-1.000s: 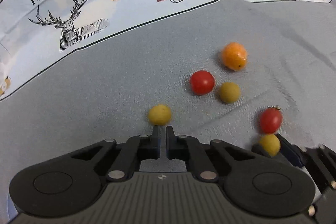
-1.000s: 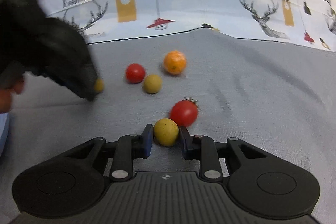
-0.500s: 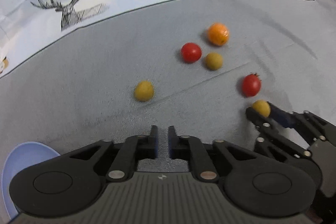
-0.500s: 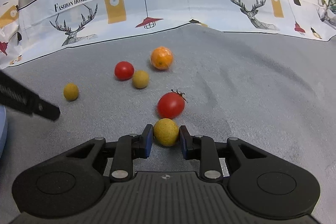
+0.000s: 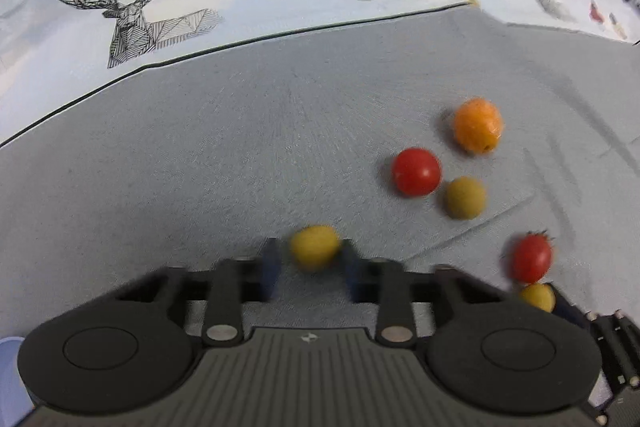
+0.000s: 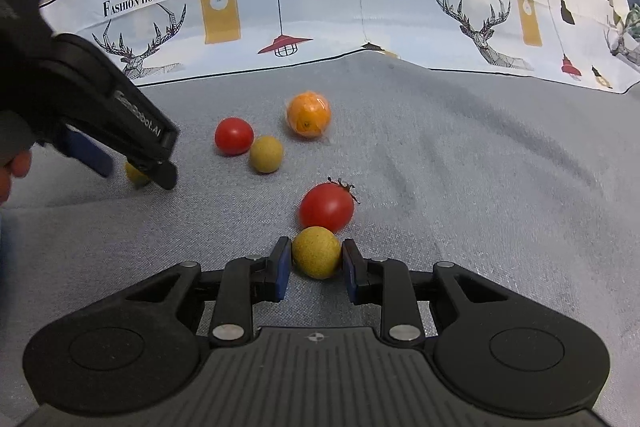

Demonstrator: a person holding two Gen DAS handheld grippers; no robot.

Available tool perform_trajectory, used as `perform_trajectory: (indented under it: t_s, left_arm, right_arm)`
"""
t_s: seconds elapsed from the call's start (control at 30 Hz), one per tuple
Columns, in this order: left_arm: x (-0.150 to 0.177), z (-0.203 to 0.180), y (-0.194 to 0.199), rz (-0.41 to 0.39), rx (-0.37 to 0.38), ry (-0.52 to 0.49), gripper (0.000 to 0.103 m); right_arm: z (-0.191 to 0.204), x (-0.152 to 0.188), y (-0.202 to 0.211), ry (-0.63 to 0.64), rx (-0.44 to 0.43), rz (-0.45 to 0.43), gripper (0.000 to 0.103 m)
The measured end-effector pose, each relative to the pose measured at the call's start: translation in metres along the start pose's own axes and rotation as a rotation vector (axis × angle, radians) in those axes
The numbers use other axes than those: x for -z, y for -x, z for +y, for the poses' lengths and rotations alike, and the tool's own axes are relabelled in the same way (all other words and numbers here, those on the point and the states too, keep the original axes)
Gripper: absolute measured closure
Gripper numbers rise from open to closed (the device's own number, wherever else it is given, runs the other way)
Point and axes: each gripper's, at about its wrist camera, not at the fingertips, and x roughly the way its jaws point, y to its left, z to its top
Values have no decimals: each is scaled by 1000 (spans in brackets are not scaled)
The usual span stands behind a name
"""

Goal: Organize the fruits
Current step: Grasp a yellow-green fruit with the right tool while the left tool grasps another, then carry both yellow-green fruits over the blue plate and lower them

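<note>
Grey woven cloth covers the work surface, lightly creased. Along its far edge runs a pale printed border: stag heads, hanging lamps, "FASHION HOME" lettering. A sliver of a light blue plate shows at the near left in the left wrist view.

Left gripper: jaws spread, a small yellow fruit between the blurred fingers; contact cannot be told.

Right gripper: jaws closed in on a second yellow fruit, both pads at its sides. A stemmed red tomato touches it just beyond.

Further back, clustered: a red tomato, an olive-yellow fruit beside it, an orange near both.
</note>
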Motion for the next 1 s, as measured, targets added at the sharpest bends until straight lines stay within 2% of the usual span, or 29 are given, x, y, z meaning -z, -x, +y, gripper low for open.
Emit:
perform_trajectory:
  t_s: [0.1, 0.23, 0.33, 0.43, 0.57, 0.67, 0.83, 1.0]
  left_arm:
    - [2, -4, 11, -37, -21, -35, 76]
    - [15, -5, 43, -59, -8, -42, 76]
    - [38, -1, 78, -62, 5, -15, 75]
    - [71, 5, 122, -79, -18, -7, 75]
    - [118, 19, 179, -76, -53, 45, 75]
    - [149, 30, 215, -80, -75, 71, 75]
    - [196, 53, 265, -99, -126, 124, 75]
    - [241, 76, 301, -116, -168, 197, 75]
  right_arm:
    - [0, -1, -1, -2, -1, -2, 75]
    - [-3, -3, 1, -36, -22, -12, 75]
    - [-7, -6, 8, -57, -56, -26, 75]
    - [-15, -8, 22, -107, -105, 17, 75]
    - [-21, -10, 59, -211, -190, 80, 75]
    - [-16, -9, 97, -248, -274, 93, 75]
    - [9, -10, 166, -250, -414, 96, 75]
    - [48, -11, 225, -182, -527, 113, 75]
